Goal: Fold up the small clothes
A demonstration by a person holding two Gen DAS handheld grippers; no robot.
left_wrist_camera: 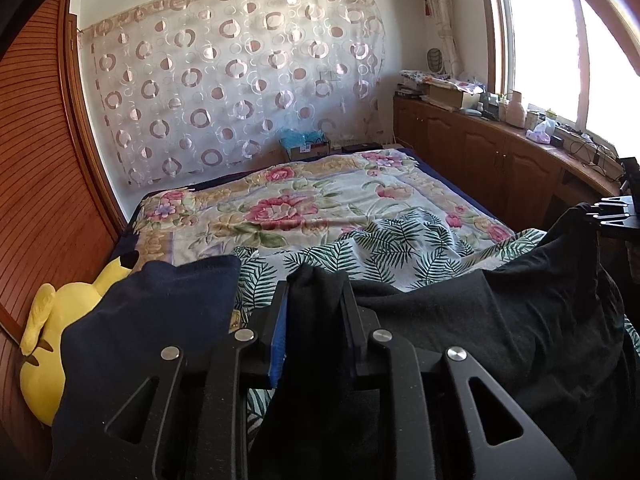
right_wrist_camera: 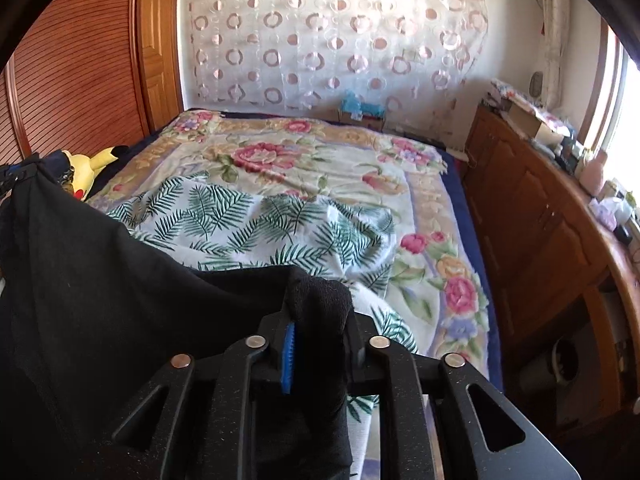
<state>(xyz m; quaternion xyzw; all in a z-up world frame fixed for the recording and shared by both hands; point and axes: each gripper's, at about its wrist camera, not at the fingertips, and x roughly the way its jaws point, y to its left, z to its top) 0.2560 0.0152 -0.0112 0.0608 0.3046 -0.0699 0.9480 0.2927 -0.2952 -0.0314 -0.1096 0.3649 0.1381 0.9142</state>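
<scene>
A wide bed [left_wrist_camera: 304, 200] fills the middle of the room, covered with a floral blanket [right_wrist_camera: 320, 168]; on its near part lies a crumpled fern-print cloth [right_wrist_camera: 256, 224]. The far half of the blanket is bare and gives free room. On the left side, a wooden slatted wardrobe [left_wrist_camera: 44, 184] stands close along the bed edge, and a yellow plush toy [left_wrist_camera: 44, 344] sits in the narrow gap there. On the right side, a long wooden cabinet [right_wrist_camera: 532, 216] runs beside the bed with only a thin strip between them; its top is crowded with bottles, boxes and cables under the window [left_wrist_camera: 560, 40]. A curtain with a ring pattern [left_wrist_camera: 240, 72] hangs on the far wall.

The black garment [left_wrist_camera: 500, 320] is stretched in the air between the two grippers, above the near edge of the bed. The left gripper [left_wrist_camera: 316, 320] has its fingers at a narrow gap, with a bunch of the black fabric pressed between the blue pads. A dark navy cloth [left_wrist_camera: 160, 320] hangs just to its left. The right gripper [right_wrist_camera: 320, 340] is also narrow, clamped on another bunch of the same garment, which drapes away to the left in its view. The right gripper appears also at the right edge of the left wrist view, at the far corner of the garment.
</scene>
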